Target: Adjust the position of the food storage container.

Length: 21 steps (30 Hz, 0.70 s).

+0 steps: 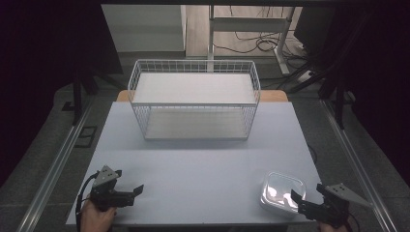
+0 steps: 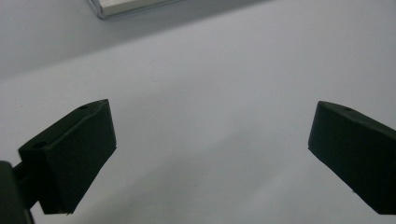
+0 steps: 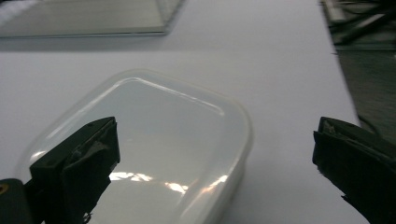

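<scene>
Near the plastic container [image 3: 140,149], the right gripper [image 3: 215,158] gapes wide, holding nothing

A translucent white tub [image 1: 282,192] with rounded corners and its lid on sits flat at the table's [image 1: 203,159] near right corner, reflecting glare.

The plastic container [image 1: 283,192] sits on the table [image 1: 203,159] directly ahead of the right gripper [image 1: 300,199], partly between its spread jaws. The wire basket [image 1: 194,99] stands well beyond both tools, at the table's far side. The left gripper [image 1: 135,192] has bare tabletop before it.
</scene>
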Available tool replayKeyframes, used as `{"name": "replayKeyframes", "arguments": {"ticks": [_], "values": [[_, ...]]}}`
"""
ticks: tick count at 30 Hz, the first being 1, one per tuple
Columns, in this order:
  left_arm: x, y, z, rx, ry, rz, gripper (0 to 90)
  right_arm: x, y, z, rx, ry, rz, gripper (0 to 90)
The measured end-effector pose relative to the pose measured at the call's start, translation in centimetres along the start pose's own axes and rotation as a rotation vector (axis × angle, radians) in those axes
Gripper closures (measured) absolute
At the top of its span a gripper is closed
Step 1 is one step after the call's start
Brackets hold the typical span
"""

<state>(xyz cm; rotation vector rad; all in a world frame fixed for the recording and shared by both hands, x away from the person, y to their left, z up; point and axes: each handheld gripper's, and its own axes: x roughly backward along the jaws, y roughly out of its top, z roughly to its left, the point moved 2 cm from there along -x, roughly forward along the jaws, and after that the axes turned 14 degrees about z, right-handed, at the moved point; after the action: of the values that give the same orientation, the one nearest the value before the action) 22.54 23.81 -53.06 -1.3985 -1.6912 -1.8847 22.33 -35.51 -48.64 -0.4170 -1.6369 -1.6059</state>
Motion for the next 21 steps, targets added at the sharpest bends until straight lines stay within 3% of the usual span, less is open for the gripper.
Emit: {"name": "replayKeyframes", "arguments": {"ticks": [2,3,5,6,8,13,17,21], "values": [[-0.01,0.05,-0.19,-0.007,-0.005,-0.008,0.0,-0.23,0.09,0.05,-0.015,-0.062,0.007,0.5],[-0.01,0.09,-0.29,-0.012,-0.009,-0.006,0.0,-0.25,0.12,0.09,-0.022,-0.069,0.012,0.3],[-0.02,0.13,-0.35,-0.012,-0.018,0.0,0.4,-0.18,0.15,0.12,-0.029,-0.051,0.006,0.3],[-0.12,0.23,-0.46,-0.001,-0.064,0.025,0.8,0.01,0.25,0.12,-0.023,0.001,-0.005,0.0],[-0.22,0.22,-0.51,-0.003,-0.079,0.035,1.0,0.05,0.3,0.14,-0.024,0.006,-0.01,0.0],[-0.42,0.24,-0.67,-0.015,-0.07,0.049,0.7,-0.03,0.3,0.2,-0.032,0.002,0.003,0.0],[-0.48,0.22,-0.63,-0.019,-0.07,0.049,0.7,-0.06,0.27,0.4,-0.014,0.015,0.025,0.0],[-0.62,0.17,-0.58,-0.023,-0.059,0.06,0.7,-0.06,0.28,0.61,0.002,-0.002,0.045,0.0]]}}
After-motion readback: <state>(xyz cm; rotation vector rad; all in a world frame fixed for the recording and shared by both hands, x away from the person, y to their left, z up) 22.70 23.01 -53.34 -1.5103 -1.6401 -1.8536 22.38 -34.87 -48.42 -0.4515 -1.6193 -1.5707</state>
